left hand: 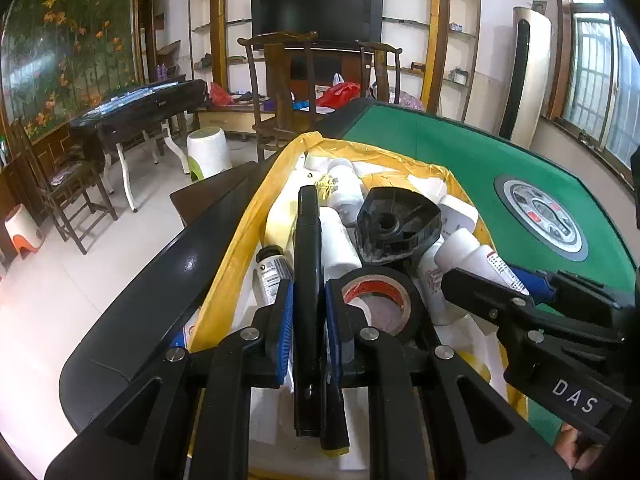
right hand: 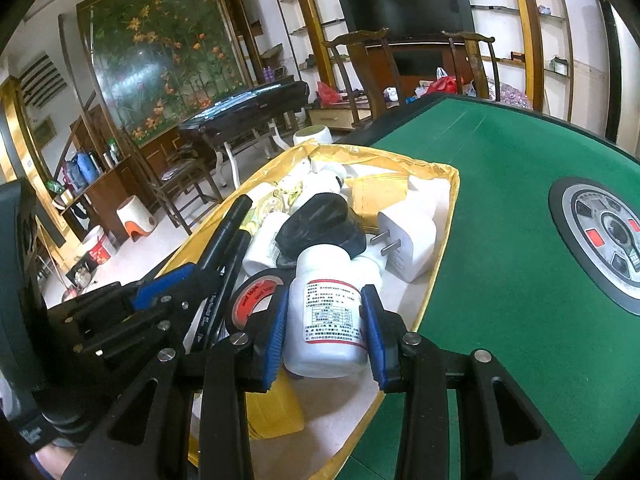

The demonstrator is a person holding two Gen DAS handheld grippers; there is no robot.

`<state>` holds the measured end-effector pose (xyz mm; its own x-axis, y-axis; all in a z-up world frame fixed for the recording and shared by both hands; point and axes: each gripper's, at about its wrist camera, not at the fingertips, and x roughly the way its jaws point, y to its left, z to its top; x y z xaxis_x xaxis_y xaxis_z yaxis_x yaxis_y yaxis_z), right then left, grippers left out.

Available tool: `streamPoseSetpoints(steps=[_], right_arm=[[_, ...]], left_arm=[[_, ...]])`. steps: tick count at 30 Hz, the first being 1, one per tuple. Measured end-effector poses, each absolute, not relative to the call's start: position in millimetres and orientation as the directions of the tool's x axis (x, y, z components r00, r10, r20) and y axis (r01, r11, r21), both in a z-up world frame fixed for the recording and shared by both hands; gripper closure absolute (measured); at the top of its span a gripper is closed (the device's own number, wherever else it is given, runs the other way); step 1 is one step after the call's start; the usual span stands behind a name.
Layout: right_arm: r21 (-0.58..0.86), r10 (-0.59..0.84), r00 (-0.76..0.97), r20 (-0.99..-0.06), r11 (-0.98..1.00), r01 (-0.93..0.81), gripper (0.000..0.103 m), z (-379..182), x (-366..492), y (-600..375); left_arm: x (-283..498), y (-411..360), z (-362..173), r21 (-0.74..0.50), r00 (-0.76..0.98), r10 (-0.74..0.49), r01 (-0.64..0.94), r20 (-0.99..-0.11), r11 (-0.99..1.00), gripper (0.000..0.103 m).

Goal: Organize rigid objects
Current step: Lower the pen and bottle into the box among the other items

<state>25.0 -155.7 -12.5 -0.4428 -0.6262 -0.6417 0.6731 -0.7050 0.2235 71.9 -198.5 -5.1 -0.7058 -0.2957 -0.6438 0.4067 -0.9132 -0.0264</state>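
A yellow-lined box on the green table holds white bottles, a black tape roll and a black triangular part. My left gripper is shut on a long black marker that points up over the box. In the right wrist view my right gripper is shut on a white pill bottle with a red-edged label, held over the box. The left gripper with the marker shows at the left there. The right gripper with its bottle appears at the right of the left wrist view.
A white plug adapter, the black part and the tape roll lie in the box. The green table has a round dial panel in its middle. Wooden chairs stand beyond the table.
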Motion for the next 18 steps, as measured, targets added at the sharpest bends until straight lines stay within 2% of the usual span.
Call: streamPoseSetpoints(steps=[18], right_arm=[[0.219, -0.615, -0.442, -0.653, -0.712, 0.667, 0.071, -13.0, 23.4, -163.8]], left_arm=[[73.0, -197.5, -5.4, 0.0, -0.698, -0.307, 0.403, -0.647, -0.915, 0.09]])
